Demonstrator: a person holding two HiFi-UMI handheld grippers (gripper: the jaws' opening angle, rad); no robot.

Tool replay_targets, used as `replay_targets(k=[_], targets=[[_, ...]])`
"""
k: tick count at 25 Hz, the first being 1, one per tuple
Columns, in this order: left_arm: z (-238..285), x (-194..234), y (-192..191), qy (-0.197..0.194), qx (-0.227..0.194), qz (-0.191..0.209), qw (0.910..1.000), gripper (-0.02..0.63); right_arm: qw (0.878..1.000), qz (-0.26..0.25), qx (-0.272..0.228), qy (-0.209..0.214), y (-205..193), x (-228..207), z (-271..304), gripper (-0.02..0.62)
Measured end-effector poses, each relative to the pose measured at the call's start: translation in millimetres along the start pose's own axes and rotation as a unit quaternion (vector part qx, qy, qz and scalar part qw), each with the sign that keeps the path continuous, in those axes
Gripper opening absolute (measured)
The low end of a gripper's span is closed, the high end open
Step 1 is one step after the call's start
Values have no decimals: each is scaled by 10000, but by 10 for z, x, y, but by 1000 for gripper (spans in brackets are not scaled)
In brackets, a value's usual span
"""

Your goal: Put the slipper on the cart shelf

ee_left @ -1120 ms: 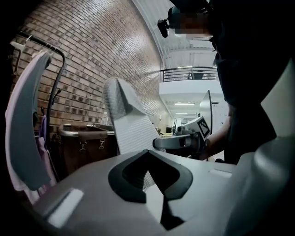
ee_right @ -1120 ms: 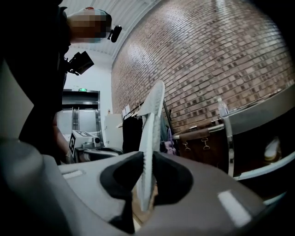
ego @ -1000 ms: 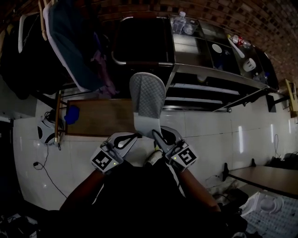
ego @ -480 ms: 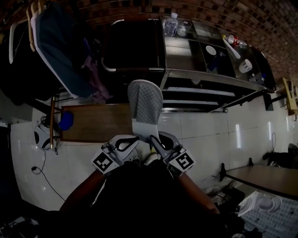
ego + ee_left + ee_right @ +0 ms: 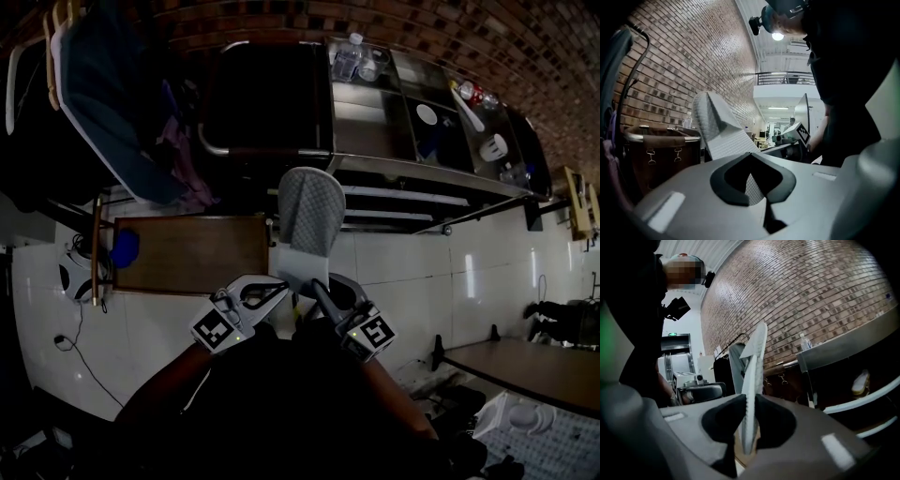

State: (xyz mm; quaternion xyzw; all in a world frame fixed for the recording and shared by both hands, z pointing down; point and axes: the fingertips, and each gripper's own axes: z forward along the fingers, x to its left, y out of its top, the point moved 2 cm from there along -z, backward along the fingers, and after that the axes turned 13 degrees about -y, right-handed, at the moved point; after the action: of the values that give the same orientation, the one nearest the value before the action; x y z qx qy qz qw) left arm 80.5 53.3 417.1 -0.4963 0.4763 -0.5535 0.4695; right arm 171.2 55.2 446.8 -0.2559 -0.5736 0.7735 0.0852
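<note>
Jaws of the right gripper [image 5: 751, 425] pinch the slipper [image 5: 754, 371] edge-on by its sole. The left gripper [image 5: 759, 194] nips its grey quilted fabric. In the head view the slipper stands toe-up at frame centre, against the cart [image 5: 412, 169] shelves. Square markers top both grippers. The bottle [image 5: 347, 58] label at the top is too small to read.

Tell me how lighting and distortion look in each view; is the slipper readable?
Head view: dim overall, fisheye bows the cart; pale slipper stands out, light streaks on the floor tiles. Left gripper view: bright lamp flares, person in silhouette. Right gripper view: slipper edge crisp, brick wall curved.
</note>
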Motion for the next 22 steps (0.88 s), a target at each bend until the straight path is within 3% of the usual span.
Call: replay_targets(k=[4, 10, 17, 22], targets=[[359, -44, 0, 75, 33, -36, 10000, 3, 9998, 100, 86, 133, -4, -330, -126, 64], [1008, -25, 28, 514, 35, -167, 9985, 3, 9959, 688, 250, 526, -146, -1033, -349, 64], [1691, -34, 7, 899, 268, -184, 9954, 3, 9871, 1038, 839, 886, -436, -1680, -637, 64], [1865, -31, -85, 881, 422, -220, 9950, 3, 9750, 1633, 1233, 866, -703, -1960, -644, 64]])
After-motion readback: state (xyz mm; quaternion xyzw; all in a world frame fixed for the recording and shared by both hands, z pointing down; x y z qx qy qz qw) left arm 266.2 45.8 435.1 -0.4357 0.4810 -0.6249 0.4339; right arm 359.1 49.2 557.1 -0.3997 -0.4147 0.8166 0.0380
